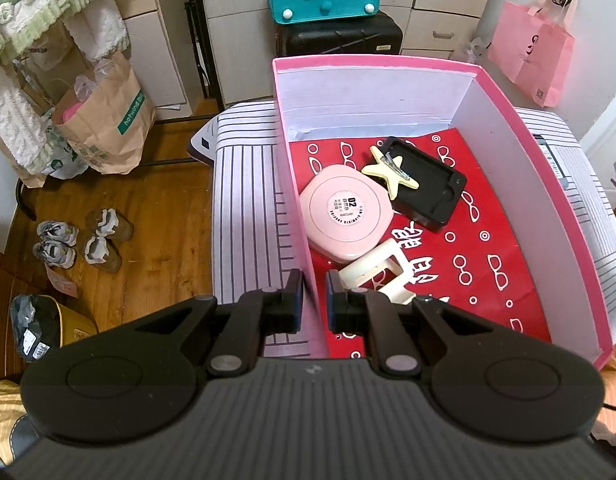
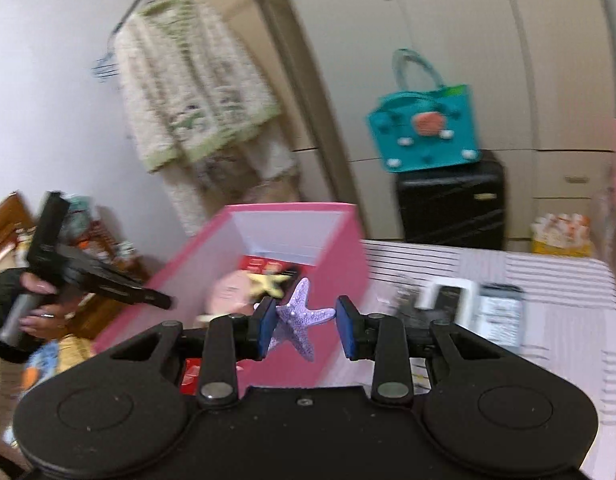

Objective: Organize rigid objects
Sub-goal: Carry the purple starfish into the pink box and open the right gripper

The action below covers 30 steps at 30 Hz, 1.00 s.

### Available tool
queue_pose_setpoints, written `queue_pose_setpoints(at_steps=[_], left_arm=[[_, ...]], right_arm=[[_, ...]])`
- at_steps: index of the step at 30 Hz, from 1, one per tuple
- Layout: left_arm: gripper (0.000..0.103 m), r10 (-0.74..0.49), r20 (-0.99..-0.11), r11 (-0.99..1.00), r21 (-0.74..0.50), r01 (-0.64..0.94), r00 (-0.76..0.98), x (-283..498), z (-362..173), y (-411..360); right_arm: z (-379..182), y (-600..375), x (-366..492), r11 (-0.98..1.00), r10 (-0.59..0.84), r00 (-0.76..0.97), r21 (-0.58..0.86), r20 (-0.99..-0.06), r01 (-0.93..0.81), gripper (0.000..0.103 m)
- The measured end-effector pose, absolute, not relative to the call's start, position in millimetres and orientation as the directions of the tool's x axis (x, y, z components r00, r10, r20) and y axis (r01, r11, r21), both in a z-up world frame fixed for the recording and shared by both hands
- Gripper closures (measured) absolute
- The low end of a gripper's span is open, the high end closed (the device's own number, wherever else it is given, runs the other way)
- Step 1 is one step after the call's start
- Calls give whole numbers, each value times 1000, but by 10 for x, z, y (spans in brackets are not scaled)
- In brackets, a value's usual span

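Right gripper [image 2: 305, 326] clamps a bumpy purple starfish-shaped clip [image 2: 299, 316] between its blue pads, beside the pink cardboard box [image 2: 332, 248]. Left gripper [image 1: 314, 300] pinches the box's thin near wall [image 1: 295, 184]. Inside: smooth round pink compact [image 1: 342, 220], cream star clip [image 1: 390, 172], matte black tray [image 1: 432, 184].

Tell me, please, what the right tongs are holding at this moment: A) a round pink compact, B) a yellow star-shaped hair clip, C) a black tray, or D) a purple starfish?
D: in the right wrist view a purple starfish sits clamped in the right tongs, while the yellow star clip, pink compact and black tray all lie inside the pink box.
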<state>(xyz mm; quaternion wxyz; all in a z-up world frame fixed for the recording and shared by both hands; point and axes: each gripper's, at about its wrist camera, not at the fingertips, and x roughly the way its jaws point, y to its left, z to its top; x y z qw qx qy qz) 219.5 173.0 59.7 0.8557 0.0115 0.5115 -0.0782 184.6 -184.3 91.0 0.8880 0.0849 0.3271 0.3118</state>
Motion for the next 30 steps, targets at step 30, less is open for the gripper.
queue_pose_setpoints(at_steps=[30], left_arm=[[92,-173,-867,979,-98,181,466,2184,577,1805]], right_arm=[[665,-407,2390,721,533,404,149,-744,-677,50]])
